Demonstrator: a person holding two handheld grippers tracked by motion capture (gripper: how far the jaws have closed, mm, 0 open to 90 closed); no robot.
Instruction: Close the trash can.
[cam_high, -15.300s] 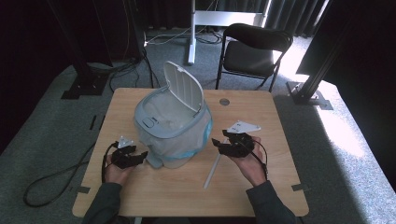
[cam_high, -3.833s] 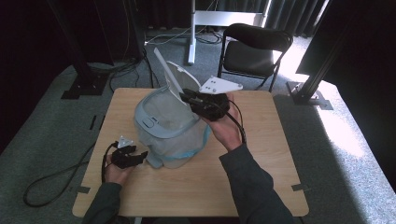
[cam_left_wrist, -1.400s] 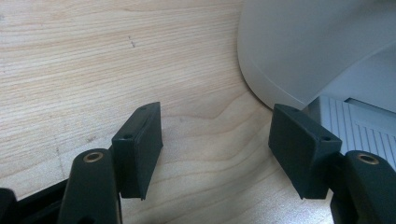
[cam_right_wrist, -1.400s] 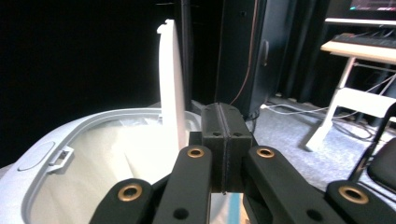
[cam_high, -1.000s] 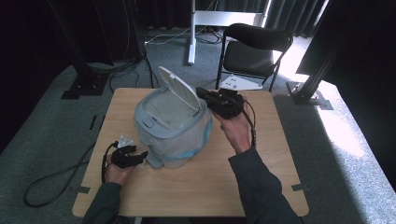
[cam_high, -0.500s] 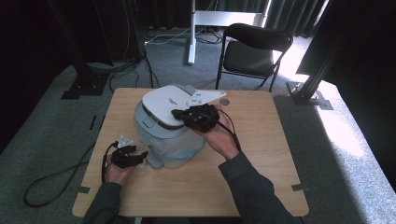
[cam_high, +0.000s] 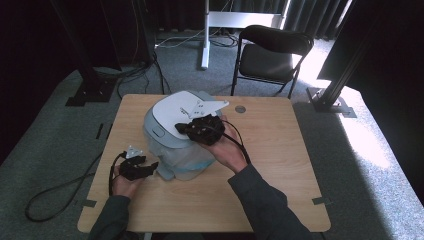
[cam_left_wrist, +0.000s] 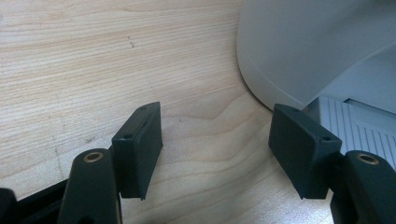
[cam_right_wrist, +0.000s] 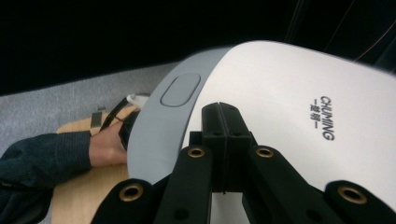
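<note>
On the wooden worktop (cam_high: 280, 165), the left tongs (cam_high: 142, 168) rest spread, pinching nothing, just beside the base of the lidded trash bin (cam_high: 172, 150). The bin stands left of the worktop's middle, its white lid (cam_high: 172, 111) down. The right tongs (cam_high: 192, 128), pressed together, sit on that lid.

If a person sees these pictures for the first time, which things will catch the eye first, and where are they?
The pale grey plastic bin with a white lid stands at the middle of the light wooden table, lid down. The right gripper, jaws shut, rests on that lid. The left gripper lies open on the table at the bin's base, and an empty black folding chair stands behind the table.
</note>
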